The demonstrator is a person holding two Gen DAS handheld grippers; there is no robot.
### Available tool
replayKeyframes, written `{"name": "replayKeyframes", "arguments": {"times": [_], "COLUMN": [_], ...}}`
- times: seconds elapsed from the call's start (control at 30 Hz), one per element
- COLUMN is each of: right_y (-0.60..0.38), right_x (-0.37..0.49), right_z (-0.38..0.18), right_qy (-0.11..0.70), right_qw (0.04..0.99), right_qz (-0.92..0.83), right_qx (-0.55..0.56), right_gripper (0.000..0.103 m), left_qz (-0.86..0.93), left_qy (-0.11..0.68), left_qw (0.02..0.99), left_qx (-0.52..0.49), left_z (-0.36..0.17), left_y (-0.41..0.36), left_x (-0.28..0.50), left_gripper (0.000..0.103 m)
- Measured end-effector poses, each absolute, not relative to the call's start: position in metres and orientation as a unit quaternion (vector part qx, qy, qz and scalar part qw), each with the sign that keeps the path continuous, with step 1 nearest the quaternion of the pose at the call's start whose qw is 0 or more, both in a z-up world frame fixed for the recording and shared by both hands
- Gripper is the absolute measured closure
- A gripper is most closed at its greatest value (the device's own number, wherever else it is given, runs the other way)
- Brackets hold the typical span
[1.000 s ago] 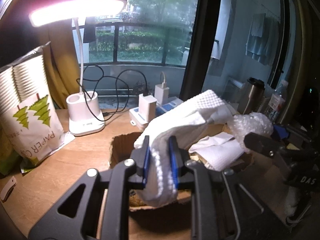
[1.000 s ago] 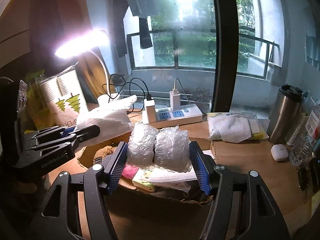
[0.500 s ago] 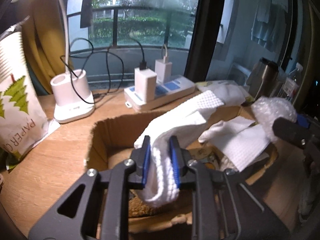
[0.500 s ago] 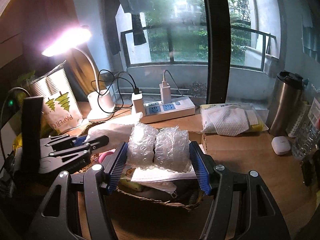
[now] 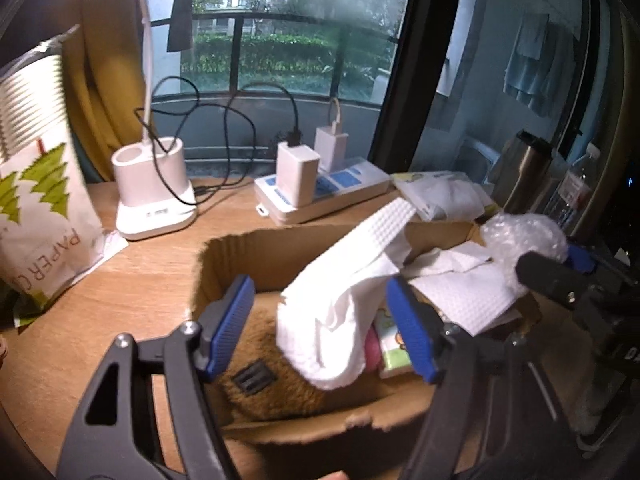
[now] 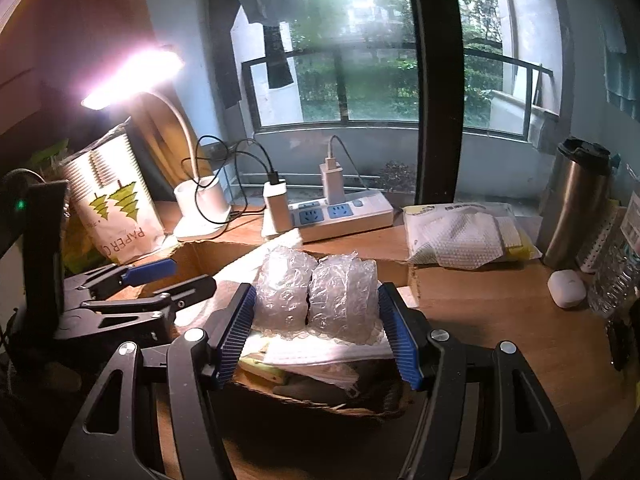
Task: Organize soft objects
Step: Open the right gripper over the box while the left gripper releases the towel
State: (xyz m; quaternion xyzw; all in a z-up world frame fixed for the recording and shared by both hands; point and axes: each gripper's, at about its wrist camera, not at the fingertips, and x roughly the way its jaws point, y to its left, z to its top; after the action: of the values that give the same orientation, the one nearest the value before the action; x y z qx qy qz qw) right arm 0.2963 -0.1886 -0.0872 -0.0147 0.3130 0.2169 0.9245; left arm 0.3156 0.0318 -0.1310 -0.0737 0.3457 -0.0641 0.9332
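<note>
A cardboard box (image 5: 240, 256) stands open on the wooden desk, with a brown plush item (image 5: 260, 356) and small packets inside. My left gripper (image 5: 320, 332) hangs over its near side. Its jaws are opening, and the white waffle cloth (image 5: 344, 292) slumps loose between them into the box, no longer pinched. In the right wrist view, my right gripper (image 6: 316, 304) is shut on a bubble wrap bundle (image 6: 316, 292) just above the box (image 6: 396, 268). The left gripper (image 6: 160, 280) shows at its left. White cloths and a face mask (image 6: 316, 356) lie under the bundle.
Behind the box sit a white lamp base (image 5: 154, 188) with cables and a power strip (image 5: 324, 192) with chargers. A paper-cup bag (image 5: 36, 208) stands at the left. To the right are a packet of cloths (image 6: 460, 232), a steel tumbler (image 6: 576, 200) and a white earbud case (image 6: 566, 288).
The left gripper's jaws have spread apart and let go of the white cloth, which has sagged into the box. The left gripper has also sunk toward the box. The right gripper keeps its hold.
</note>
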Motion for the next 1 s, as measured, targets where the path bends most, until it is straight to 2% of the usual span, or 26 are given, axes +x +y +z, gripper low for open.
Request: {"name": "replayKeyframes", "arguments": {"times": [0.77, 0.87, 1.0], "right_y": [-0.119, -0.116, -0.116], "right_x": [0.285, 0.285, 0.284], "right_z": [-0.111, -0.114, -0.115], "right_qy": [0.357, 0.363, 0.372], "right_qw": [0.898, 0.896, 0.890], "right_qz": [0.253, 0.254, 0.261], "right_qx": [-0.039, -0.040, -0.040], "right_gripper": [0.036, 0.033, 0.024], "left_qz": [-0.031, -0.034, -0.036], "left_qy": [0.335, 0.335, 0.332], "left_qw": [0.934, 0.934, 0.935], "left_qx": [-0.119, -0.121, -0.120], "left_z": [-0.130, -0.129, -0.127], "left_y": [0.095, 0.096, 0.094], "left_x": [0.273, 0.272, 0.269], "left_gripper": [0.032, 0.032, 0.032]}}
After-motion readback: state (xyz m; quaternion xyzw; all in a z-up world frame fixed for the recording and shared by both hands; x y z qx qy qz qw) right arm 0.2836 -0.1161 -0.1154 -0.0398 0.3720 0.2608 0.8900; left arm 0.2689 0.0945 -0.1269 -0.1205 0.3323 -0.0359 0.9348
